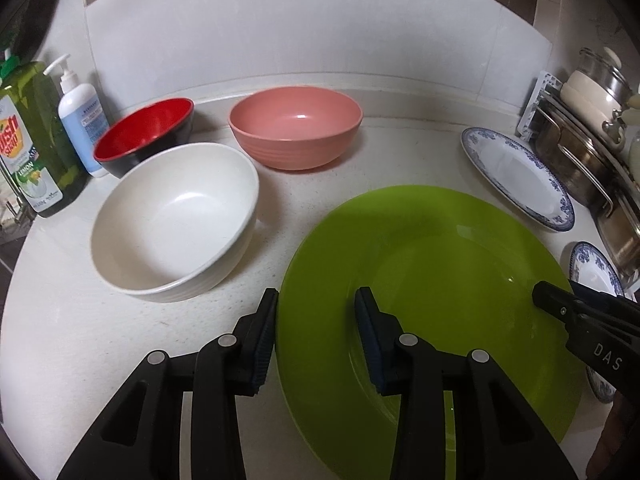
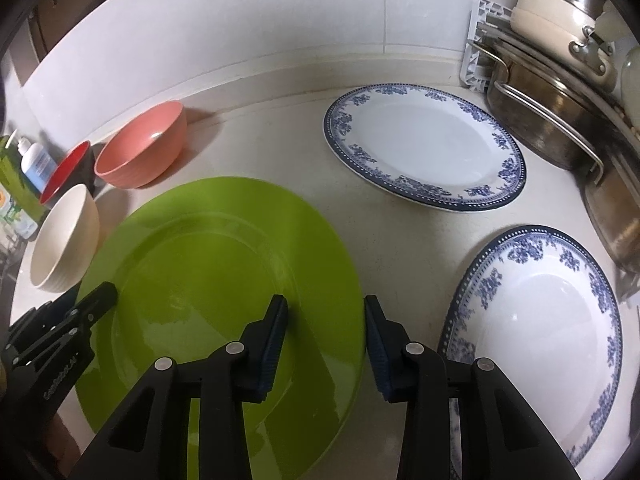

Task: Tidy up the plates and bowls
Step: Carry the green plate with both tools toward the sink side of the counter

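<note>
A large green plate (image 1: 440, 260) (image 2: 200, 248) lies on the white counter (image 1: 60, 340). My left gripper (image 1: 317, 292) is shut across the plate's left rim, with one pad outside the edge and the other against the well. My right gripper (image 2: 327, 300) holds the opposite rim the same way. A white bowl (image 1: 176, 216), a pink bowl (image 1: 296, 132) and a red-and-black bowl (image 1: 148, 132) stand to the left and behind. An oval blue-patterned plate (image 2: 424, 144) and a deeper blue-patterned plate (image 2: 552, 320) lie to the right.
A green dish soap bottle (image 1: 32, 140) and a white pump bottle (image 1: 80, 120) stand at the far left by the wall. A rack of steel pots and a cream pan (image 2: 560, 92) fills the right corner. The tiled wall closes the back.
</note>
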A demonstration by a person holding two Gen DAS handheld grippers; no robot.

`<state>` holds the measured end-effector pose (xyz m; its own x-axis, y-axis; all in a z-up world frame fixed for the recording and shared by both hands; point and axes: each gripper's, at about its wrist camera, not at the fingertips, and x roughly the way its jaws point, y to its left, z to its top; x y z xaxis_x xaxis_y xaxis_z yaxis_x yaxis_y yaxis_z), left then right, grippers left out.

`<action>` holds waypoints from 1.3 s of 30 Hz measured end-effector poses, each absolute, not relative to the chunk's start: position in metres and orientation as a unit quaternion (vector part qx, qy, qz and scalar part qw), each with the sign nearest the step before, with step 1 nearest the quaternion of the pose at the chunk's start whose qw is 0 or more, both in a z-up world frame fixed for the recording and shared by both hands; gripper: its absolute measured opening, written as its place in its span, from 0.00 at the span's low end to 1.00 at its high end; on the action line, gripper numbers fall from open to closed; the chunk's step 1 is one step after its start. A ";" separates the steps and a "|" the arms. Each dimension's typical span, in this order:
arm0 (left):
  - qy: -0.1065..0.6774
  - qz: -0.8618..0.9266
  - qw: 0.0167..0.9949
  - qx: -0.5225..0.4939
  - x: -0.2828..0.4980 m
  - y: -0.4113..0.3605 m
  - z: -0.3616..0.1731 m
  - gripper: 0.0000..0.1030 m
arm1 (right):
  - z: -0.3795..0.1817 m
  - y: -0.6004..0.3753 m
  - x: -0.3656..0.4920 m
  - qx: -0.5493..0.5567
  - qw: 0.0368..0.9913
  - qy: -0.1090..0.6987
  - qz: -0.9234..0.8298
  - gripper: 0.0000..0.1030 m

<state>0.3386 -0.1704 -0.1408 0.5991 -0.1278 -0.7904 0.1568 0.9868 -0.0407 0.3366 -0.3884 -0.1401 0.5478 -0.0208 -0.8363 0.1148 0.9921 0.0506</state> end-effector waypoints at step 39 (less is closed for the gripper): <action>0.395 0.013 0.919 -0.016 0.230 0.015 -0.085 0.37 | -0.076 -0.222 0.257 0.021 0.895 0.444 0.045 0.38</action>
